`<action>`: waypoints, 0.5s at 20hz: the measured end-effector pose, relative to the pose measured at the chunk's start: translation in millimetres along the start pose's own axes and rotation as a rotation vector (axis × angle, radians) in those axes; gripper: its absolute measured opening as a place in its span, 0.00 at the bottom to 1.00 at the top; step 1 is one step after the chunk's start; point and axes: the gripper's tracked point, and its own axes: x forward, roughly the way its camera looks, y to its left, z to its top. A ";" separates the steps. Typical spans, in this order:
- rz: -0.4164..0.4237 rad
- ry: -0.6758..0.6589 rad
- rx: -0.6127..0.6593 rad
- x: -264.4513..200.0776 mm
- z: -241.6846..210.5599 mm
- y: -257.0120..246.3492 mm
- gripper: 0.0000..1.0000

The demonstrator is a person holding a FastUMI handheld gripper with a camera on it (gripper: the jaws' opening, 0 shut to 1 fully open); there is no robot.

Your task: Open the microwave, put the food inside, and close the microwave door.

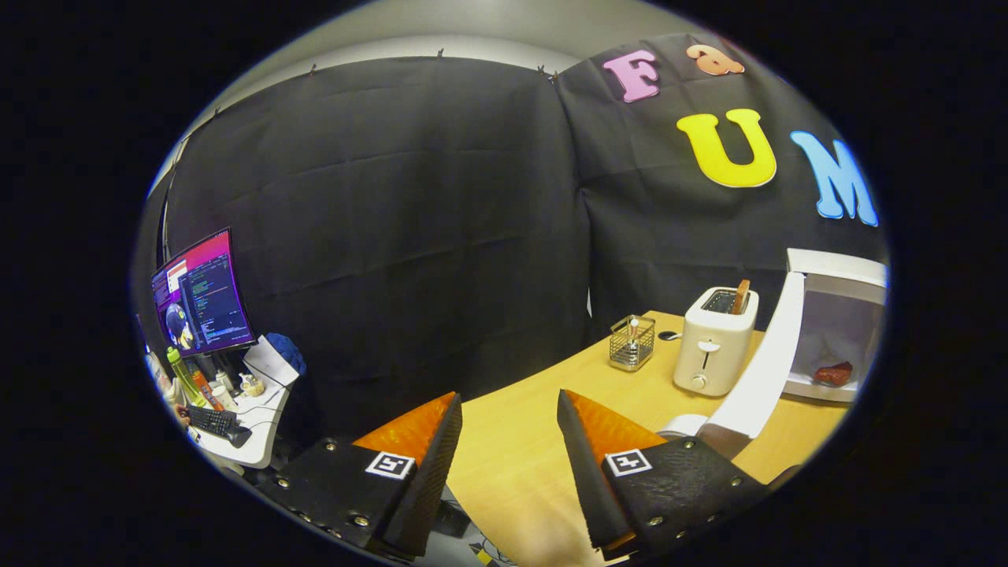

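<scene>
Two fingers of the gripper (508, 409) stand well apart, released, with nothing between them but bare wooden surface (520, 457); they touch nothing.

Beyond the fingers toward two o'clock stands the microwave (839, 327), white, with its door (760, 370) swung wide open. The door's long edge runs aslant from the top of the cavity down toward the right finger, and its lower end lies just beside that finger. Inside the cavity, on its floor, lies the food (833, 373), a small reddish piece with its long axis lying flat, roughly across the opening.

Just beside the door, at about one o'clock from the fingers, stands a white toaster (715, 340) with a brown slice upright in its slot. Near it, further toward twelve o'clock, sits a small wire basket (631, 343).

Well apart at nine o'clock, past the edge of the surface, a lit monitor (203, 295) stands on a white desk (252, 441) with a keyboard (211, 420) and bottles.
</scene>
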 end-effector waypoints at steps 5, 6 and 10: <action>-0.163 0.029 -0.008 15.6 -21.4 -47.6 0.11; -0.171 0.037 -0.003 8.6 -20.2 -51.4 0.03; -0.211 0.039 -0.014 -3.8 -21.7 -64.3 0.01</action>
